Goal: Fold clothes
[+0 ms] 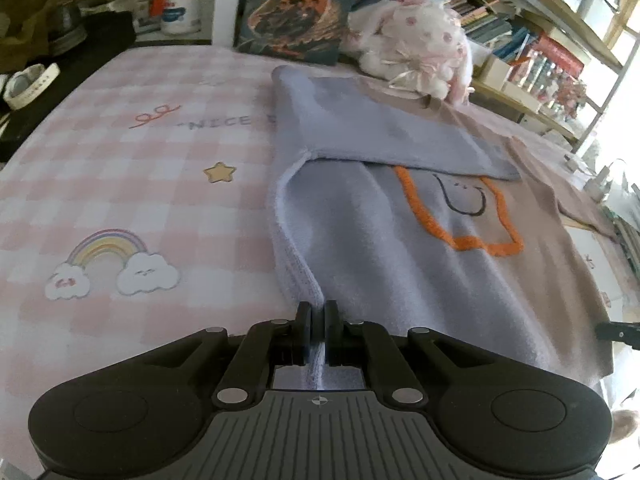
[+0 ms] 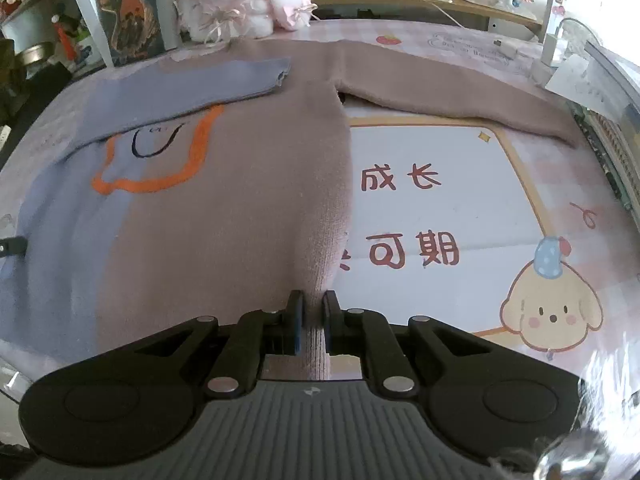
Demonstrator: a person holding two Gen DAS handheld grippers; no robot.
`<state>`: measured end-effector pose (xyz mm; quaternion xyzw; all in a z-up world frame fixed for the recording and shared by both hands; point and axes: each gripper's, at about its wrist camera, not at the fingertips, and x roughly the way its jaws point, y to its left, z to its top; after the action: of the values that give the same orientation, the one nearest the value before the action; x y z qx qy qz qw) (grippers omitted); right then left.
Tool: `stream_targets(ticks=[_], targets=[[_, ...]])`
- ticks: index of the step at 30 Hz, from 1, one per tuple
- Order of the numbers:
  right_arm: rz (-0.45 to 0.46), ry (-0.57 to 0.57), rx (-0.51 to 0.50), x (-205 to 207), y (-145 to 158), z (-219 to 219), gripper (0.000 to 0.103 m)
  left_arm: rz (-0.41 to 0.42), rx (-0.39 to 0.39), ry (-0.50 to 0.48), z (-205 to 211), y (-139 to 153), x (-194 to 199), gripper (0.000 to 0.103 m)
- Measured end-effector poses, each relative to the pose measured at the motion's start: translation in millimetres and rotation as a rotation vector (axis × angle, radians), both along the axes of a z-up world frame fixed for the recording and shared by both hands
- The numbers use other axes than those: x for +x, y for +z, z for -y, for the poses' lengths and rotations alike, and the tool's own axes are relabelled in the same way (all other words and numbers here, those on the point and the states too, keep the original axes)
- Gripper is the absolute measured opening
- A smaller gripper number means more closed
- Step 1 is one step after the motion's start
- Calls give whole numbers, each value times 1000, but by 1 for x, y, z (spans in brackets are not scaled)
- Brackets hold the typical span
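Observation:
A two-tone sweater [image 1: 400, 248] [image 2: 224, 200], lavender on one half and dusty brown on the other, lies face up on the table with an orange outline and a smile on its chest. The lavender sleeve [image 1: 384, 136] [image 2: 192, 84] is folded across the chest. The brown sleeve [image 2: 452, 84] stretches out to the right. My left gripper [image 1: 318, 316] is shut on the lavender hem edge. My right gripper [image 2: 312, 308] is shut on the brown hem edge, which rises in a ridge between the fingers.
The pink checked table cover [image 1: 132, 184] [image 2: 460, 208] carries cartoon prints. A white plush toy [image 1: 416, 44] [image 2: 240, 0] and an upright book [image 1: 296, 4] [image 2: 128, 12] stand at the far edge. Bookshelves [image 1: 552, 40] lie beyond, with a charger and cable [image 2: 556, 48] at right.

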<state>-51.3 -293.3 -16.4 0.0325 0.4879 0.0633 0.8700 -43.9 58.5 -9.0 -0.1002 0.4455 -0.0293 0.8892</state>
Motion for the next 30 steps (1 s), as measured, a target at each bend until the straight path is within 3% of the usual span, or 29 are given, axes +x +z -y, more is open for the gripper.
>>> stream_targets(ticks=[5, 8, 9, 12, 15, 19, 24, 30], targets=[[-7, -6, 1, 1, -2, 1, 11, -19, 35, -26, 2, 2, 2, 7], [-1, 19, 3, 0, 3, 6, 19, -35, 85, 5, -4, 7, -4, 25], [9, 22, 15, 1, 7, 9, 26, -35, 113, 23, -7, 10, -6, 33], [41, 25, 44, 4, 19, 17, 33, 3, 201, 72, -8, 25, -11, 42], [61, 39, 52, 19, 25, 22, 40, 54, 222, 87, 7, 40, -1, 45], [88, 63, 60, 38, 33, 28, 44, 99, 214, 22, 58, 46, 28, 51], [116, 156, 38, 59, 27, 33, 46, 144, 334, -167, 160, 31, 68, 57], [106, 232, 39, 71, 12, 49, 46, 173, 454, -302, 246, 3, 117, 57]])
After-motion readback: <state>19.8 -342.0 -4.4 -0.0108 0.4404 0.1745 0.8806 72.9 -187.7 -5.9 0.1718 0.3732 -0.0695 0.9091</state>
